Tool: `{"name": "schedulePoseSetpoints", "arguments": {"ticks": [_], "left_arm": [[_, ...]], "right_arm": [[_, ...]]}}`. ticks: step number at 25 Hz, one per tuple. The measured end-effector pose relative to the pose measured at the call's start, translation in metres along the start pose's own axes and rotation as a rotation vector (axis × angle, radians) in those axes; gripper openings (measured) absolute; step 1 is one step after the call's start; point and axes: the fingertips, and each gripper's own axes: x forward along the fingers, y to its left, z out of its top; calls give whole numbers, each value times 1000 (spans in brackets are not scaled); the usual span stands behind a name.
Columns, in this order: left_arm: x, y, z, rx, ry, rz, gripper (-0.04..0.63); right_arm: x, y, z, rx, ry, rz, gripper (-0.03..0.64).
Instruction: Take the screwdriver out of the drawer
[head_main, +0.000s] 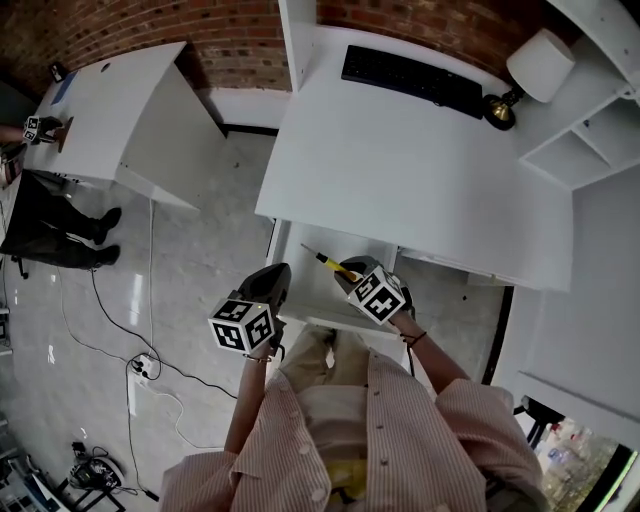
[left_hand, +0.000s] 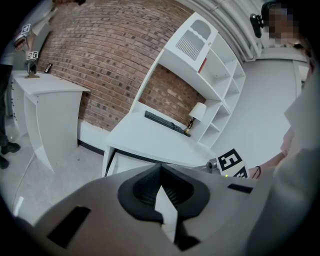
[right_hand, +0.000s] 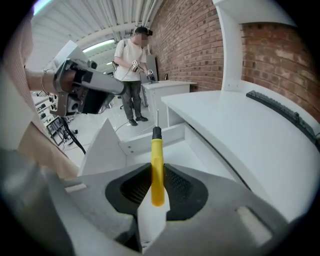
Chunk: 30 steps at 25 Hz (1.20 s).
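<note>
R gripper (right_hand: 157, 189) jaws clamped on yellow handle of screwdriver (right_hand: 157, 165), shaft pointing fwd, up over open drawer (head_main: 305, 295) below white counter (head_main: 400, 170). L gripper (left_hand: 160, 175) jaws closed w/ nothing between, near drawer's left edge

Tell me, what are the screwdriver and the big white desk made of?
The screwdriver has a yellow handle that looks like smooth plastic, and a thin grey shaft that looks like metal. The desk is flat, even white and matte, probably painted or laminated board; the pictures cannot settle which.
</note>
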Motion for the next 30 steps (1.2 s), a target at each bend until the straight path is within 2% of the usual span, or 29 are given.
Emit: {"name": "schedulePoseSetpoints", "arguments": {"ticks": [7, 18, 30], "left_arm": [[-16, -7, 18, 36, -52, 3, -2], [-29, -21, 56, 123, -136, -4, -2], [-52, -28, 106, 198, -269, 35, -2]], "right_arm": [[-33, -1, 31, 72, -155, -14, 78], [-84, -10, 72, 107, -328, -81, 78], [-141, -28, 112, 249, -569, -139, 78]]}}
